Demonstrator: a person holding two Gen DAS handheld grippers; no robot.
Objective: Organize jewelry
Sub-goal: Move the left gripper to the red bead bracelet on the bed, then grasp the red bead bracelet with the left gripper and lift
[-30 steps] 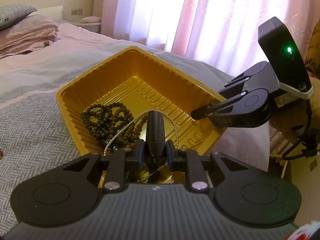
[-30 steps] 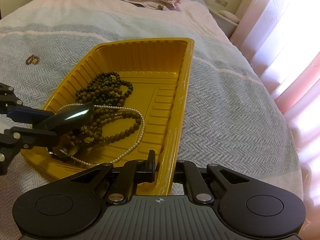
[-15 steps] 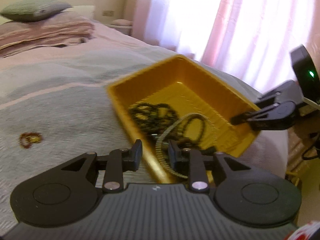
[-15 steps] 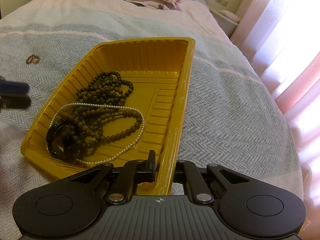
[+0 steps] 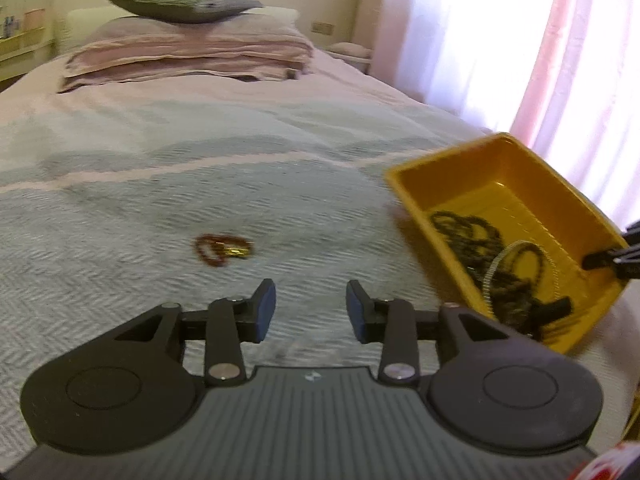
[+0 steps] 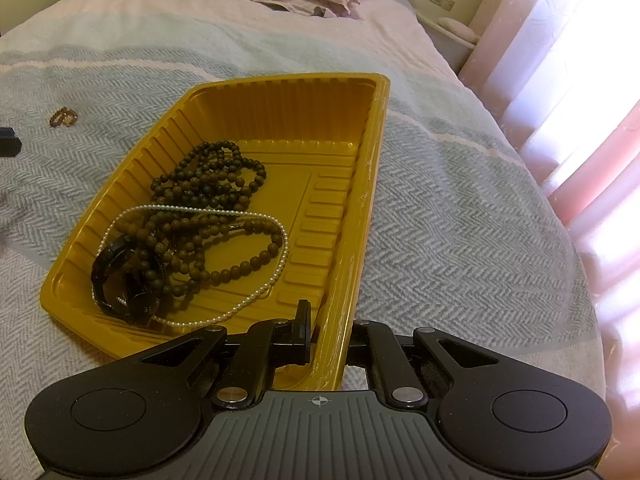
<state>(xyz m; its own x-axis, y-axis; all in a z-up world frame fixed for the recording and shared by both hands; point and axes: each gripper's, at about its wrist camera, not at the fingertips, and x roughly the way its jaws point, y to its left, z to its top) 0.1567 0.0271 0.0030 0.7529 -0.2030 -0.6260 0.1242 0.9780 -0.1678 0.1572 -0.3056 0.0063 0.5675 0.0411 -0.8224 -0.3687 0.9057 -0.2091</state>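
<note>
Jewelry mostly stowed: dark wooden bead strand (image 6: 208,184), white pearl necklace (image 6: 276,276) and black bangle (image 6: 120,276) lie in the ribbed yellow plastic tray (image 6: 280,116), ahead of the right gripper (image 6: 326,342) clamped on its rim. Outstanding: small red-and-gold bracelet (image 5: 222,249) on the grey herringbone bedspread (image 5: 120,208), just ahead of the left gripper (image 5: 311,312), whose jaws have just been opening, empty.

Bedspread (image 5: 168,200) bare betw left gripper (image 5: 311,306) & red bracelet (image 5: 218,249) at 11 o'clock, path free; yellow tray (image 5: 404,188) wall blocks 2 o'clock; pillows (image 5: 188,52) far off at 12

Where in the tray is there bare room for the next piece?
The tray's far end and its ribbed floor along the right wall are bare. The near-left corner is crowded: dark beads, pearl strand and black bangle overlap. The right gripper clamps the near rim.
</note>
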